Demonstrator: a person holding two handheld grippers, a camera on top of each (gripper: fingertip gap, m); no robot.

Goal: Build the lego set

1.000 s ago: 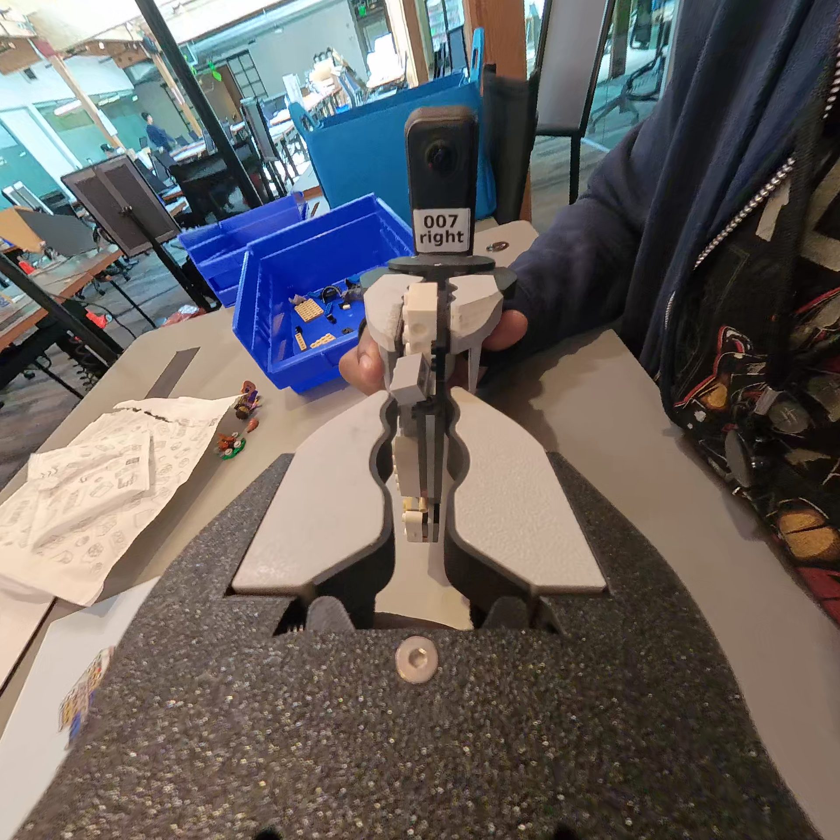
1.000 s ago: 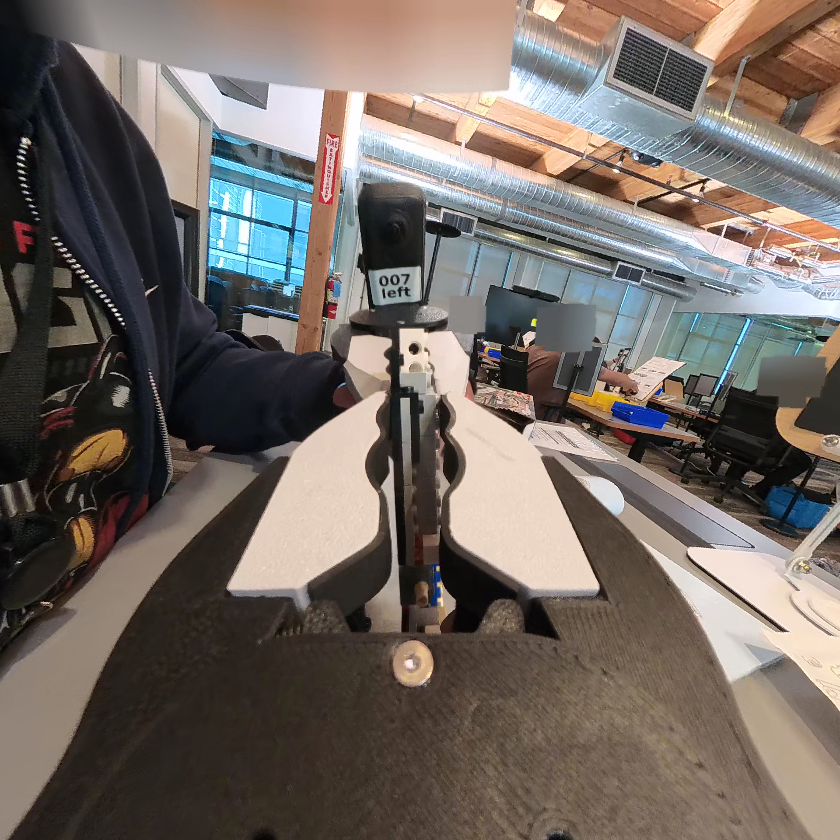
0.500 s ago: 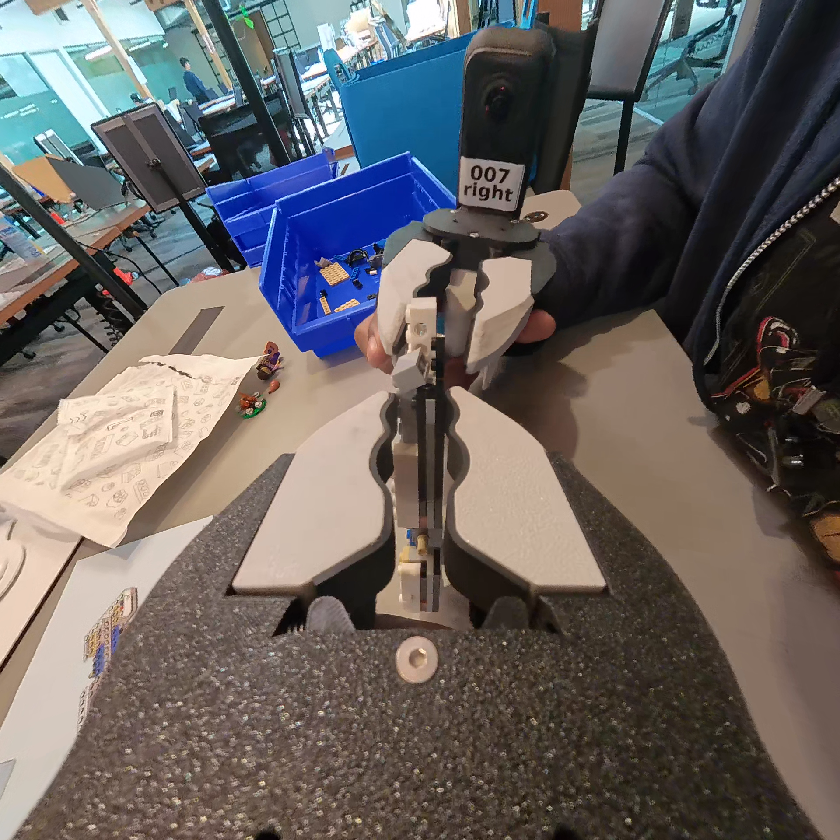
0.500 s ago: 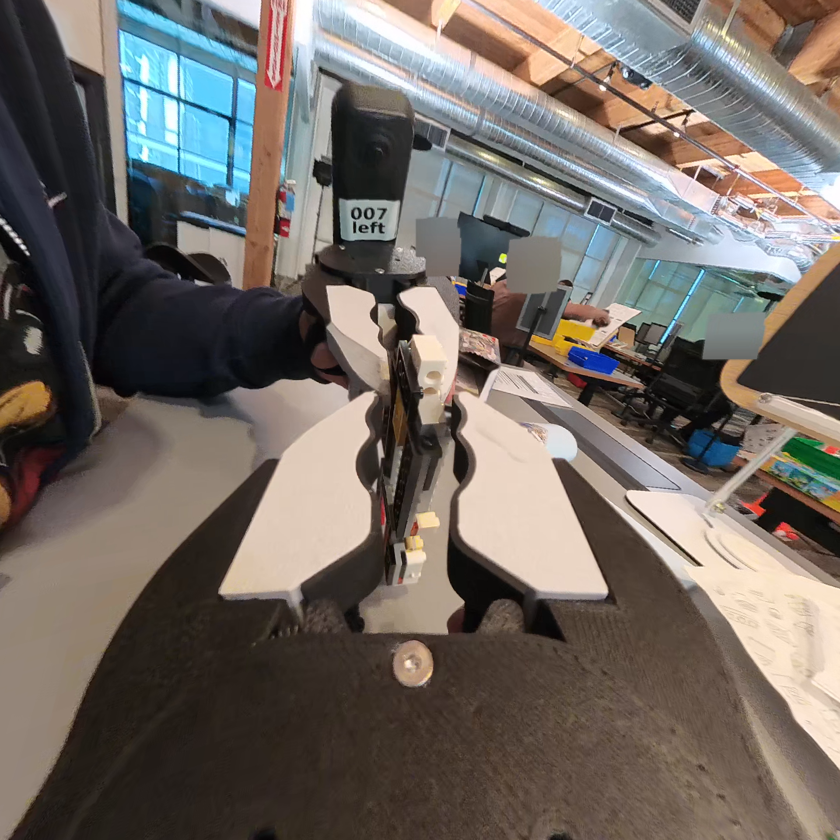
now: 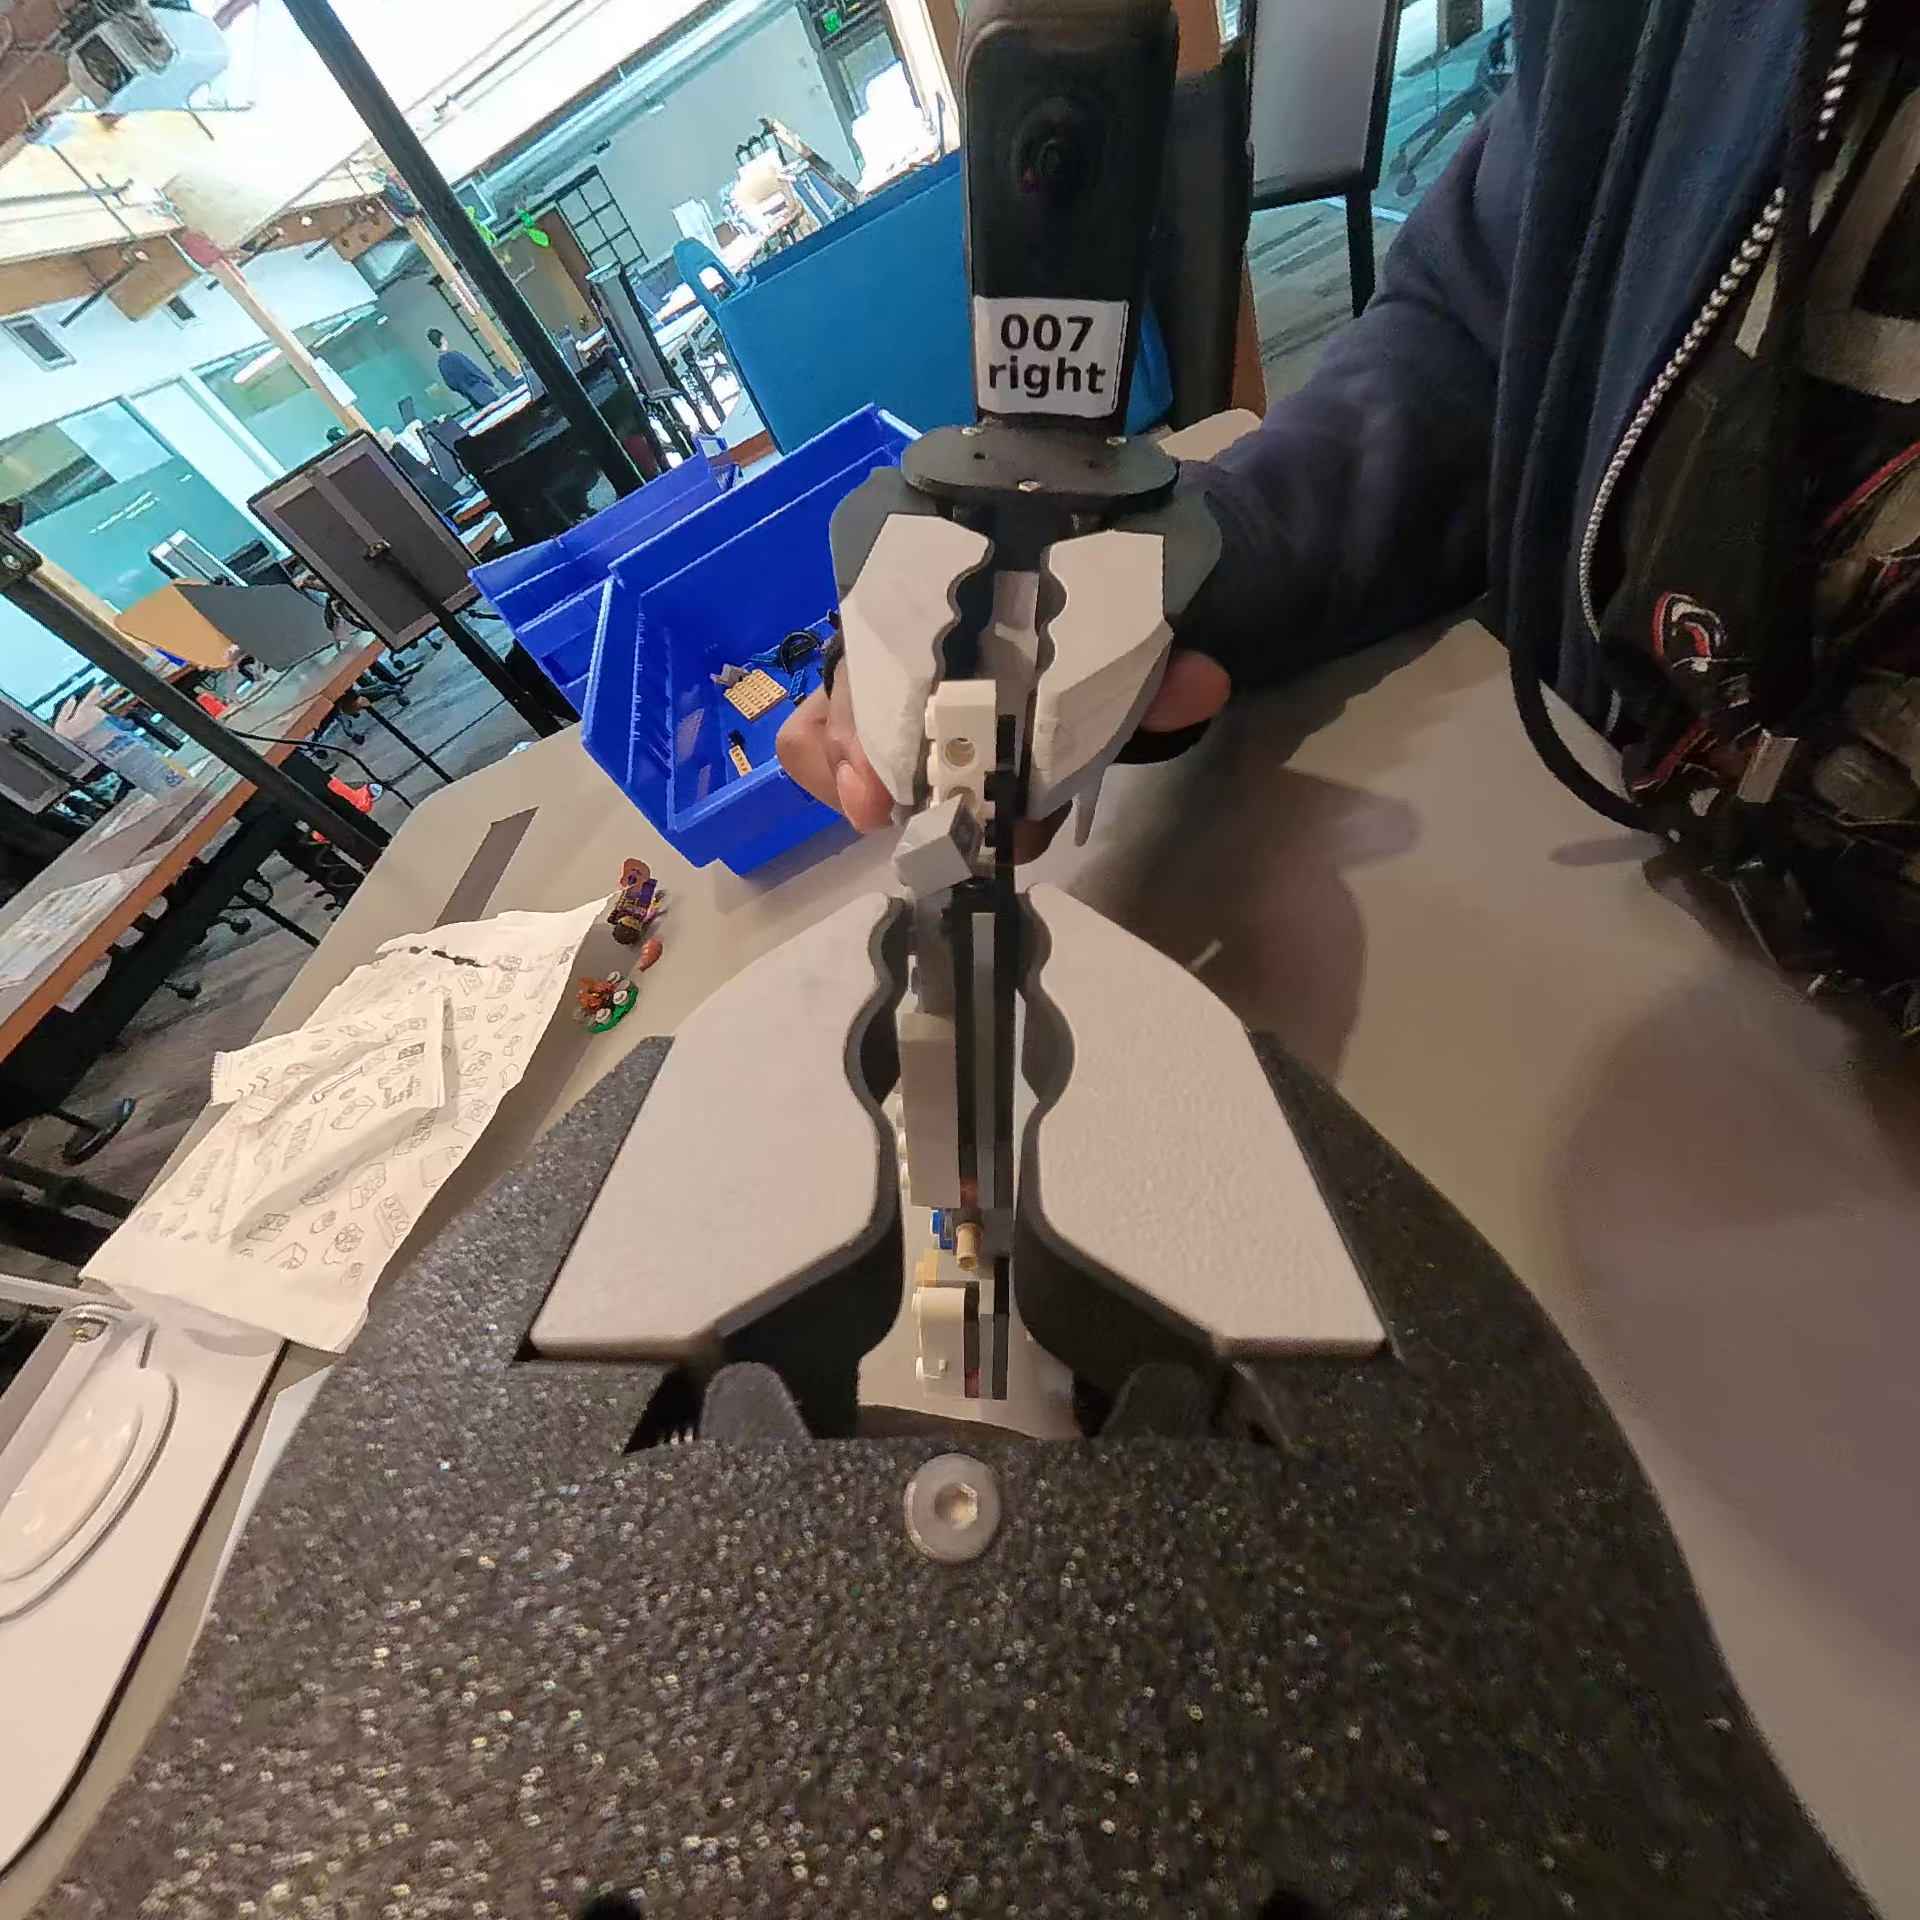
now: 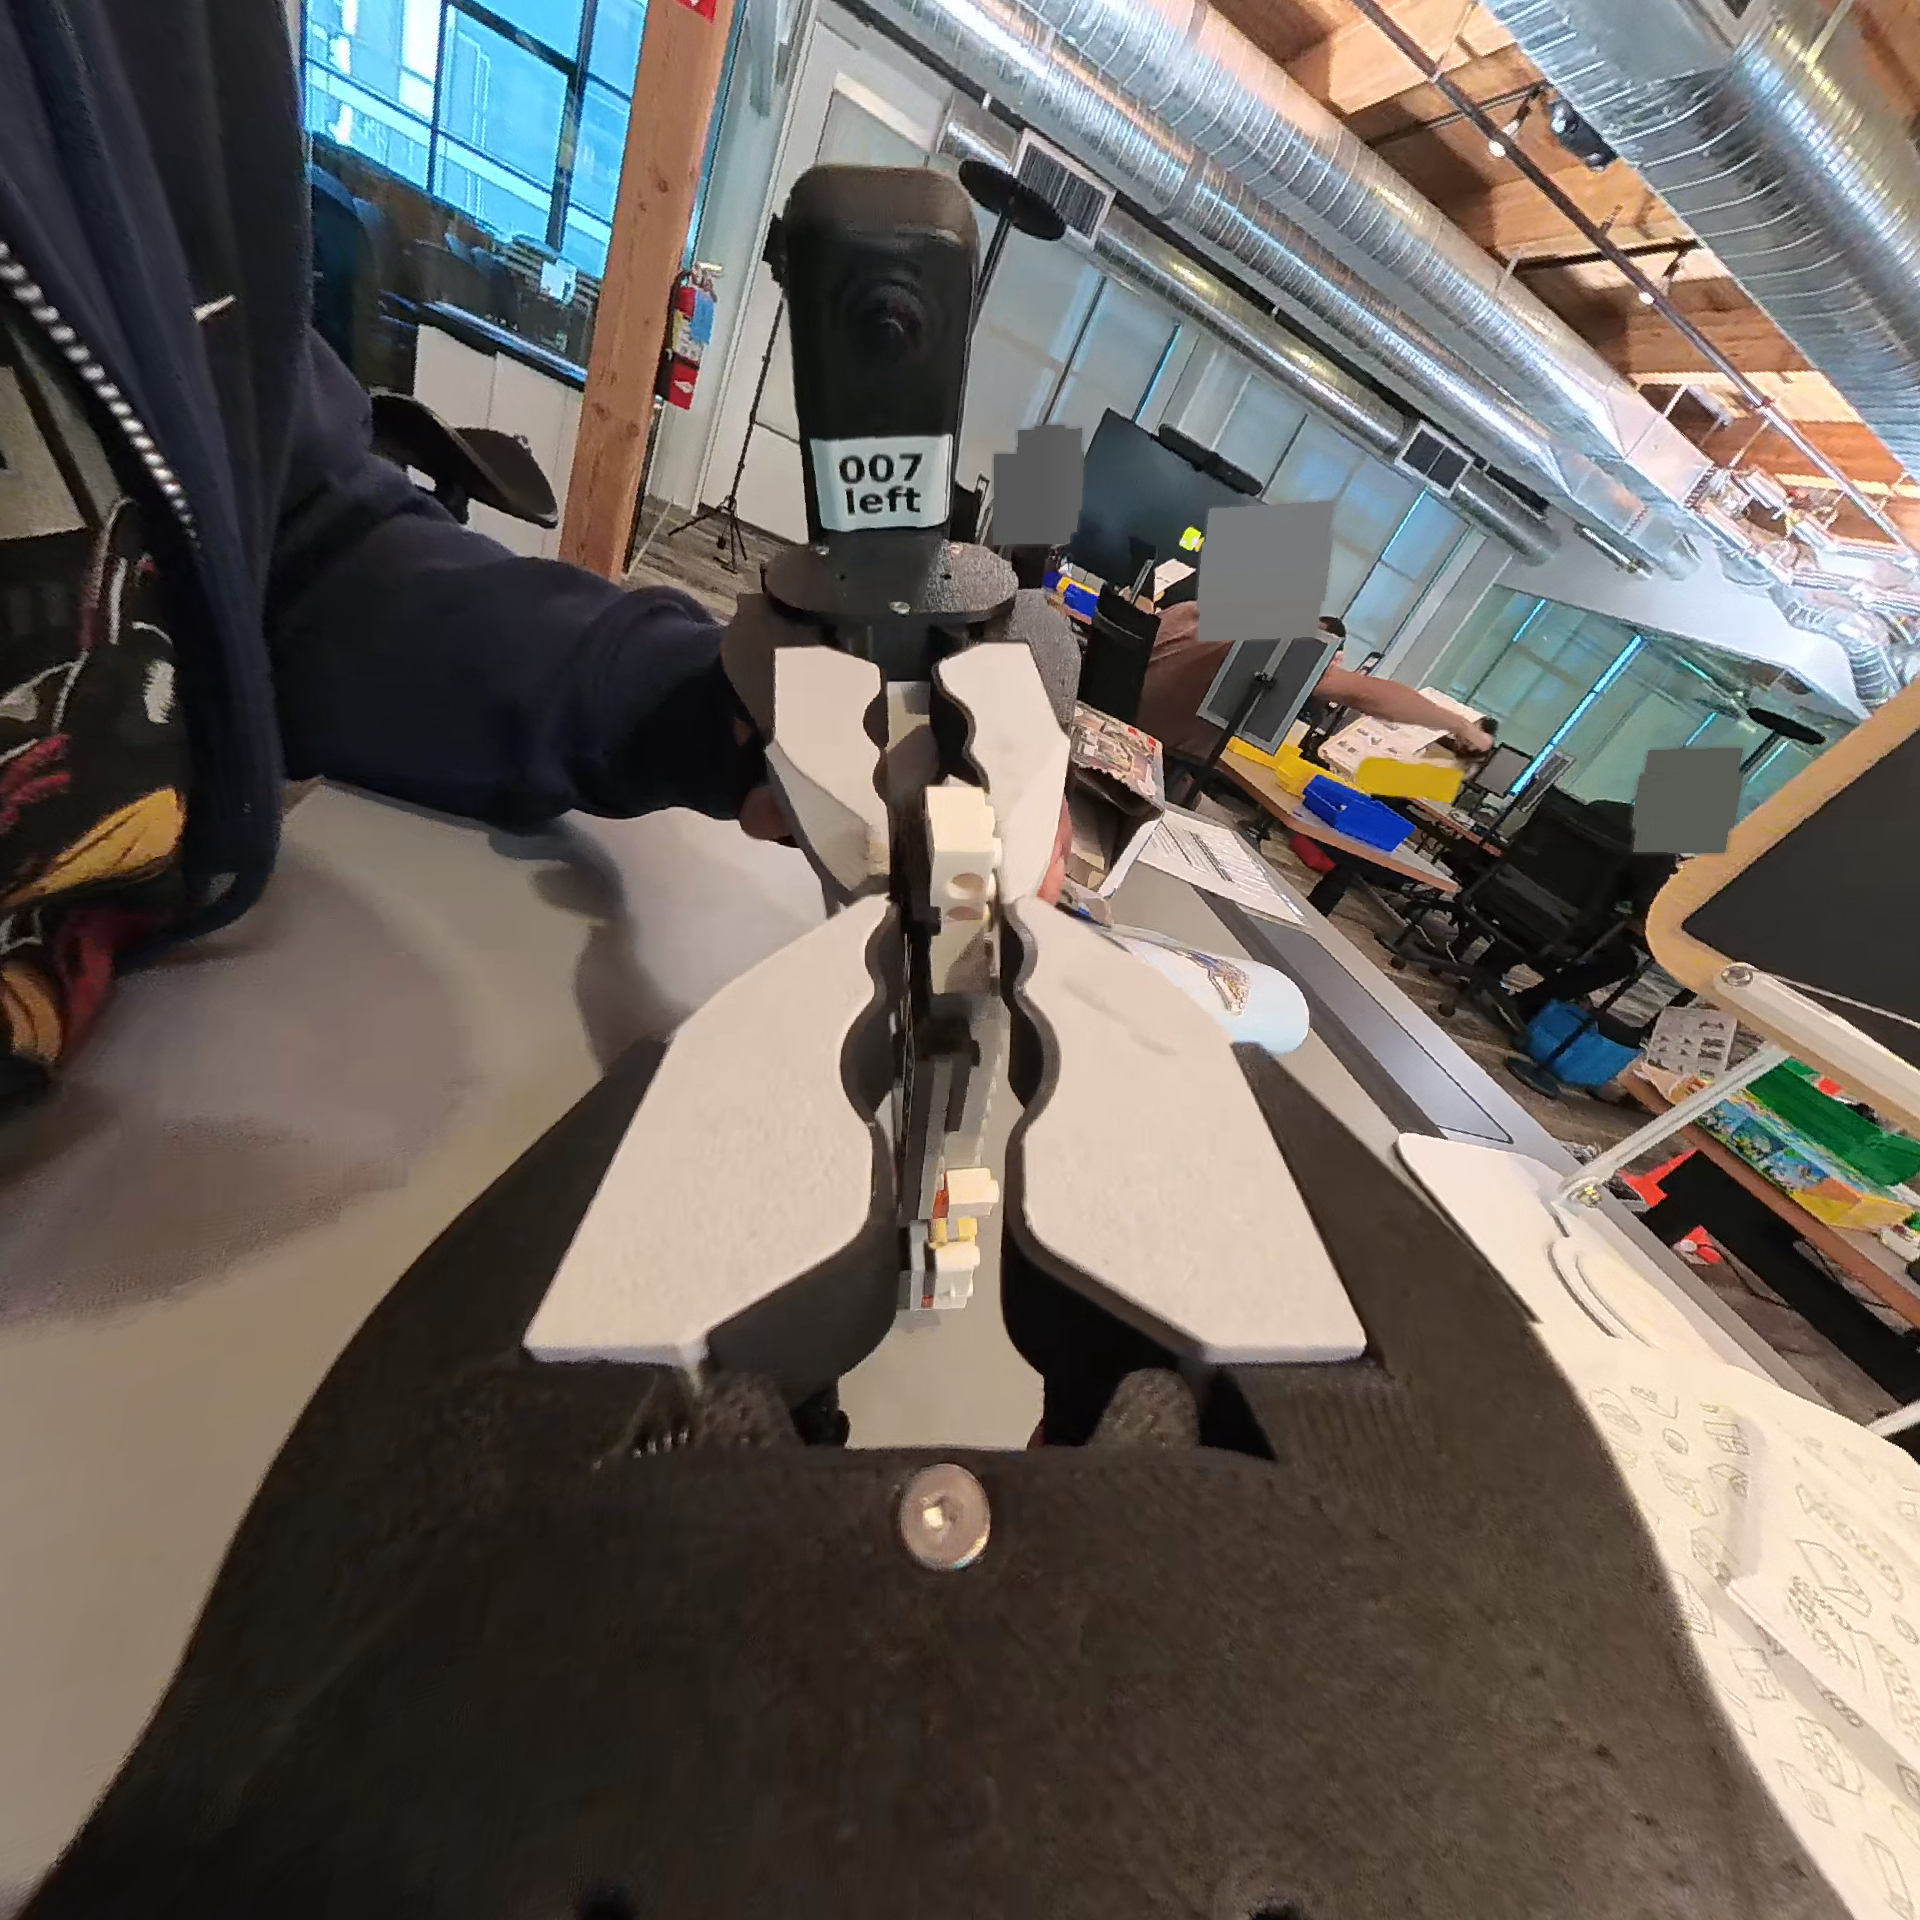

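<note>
Right gripper (image 5: 997, 821) nearer — brick assembly (image 5: 961, 1091) clamped

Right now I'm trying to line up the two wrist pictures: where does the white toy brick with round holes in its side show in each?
Left wrist view: the white toy brick with round holes is upper centre, between the far tongs, just above a tilted grey brick.
Right wrist view: the same brick is at centre, just beyond this view's own fingertips.
Shared landmark: the printed white paper bag on the grey table.
</note>
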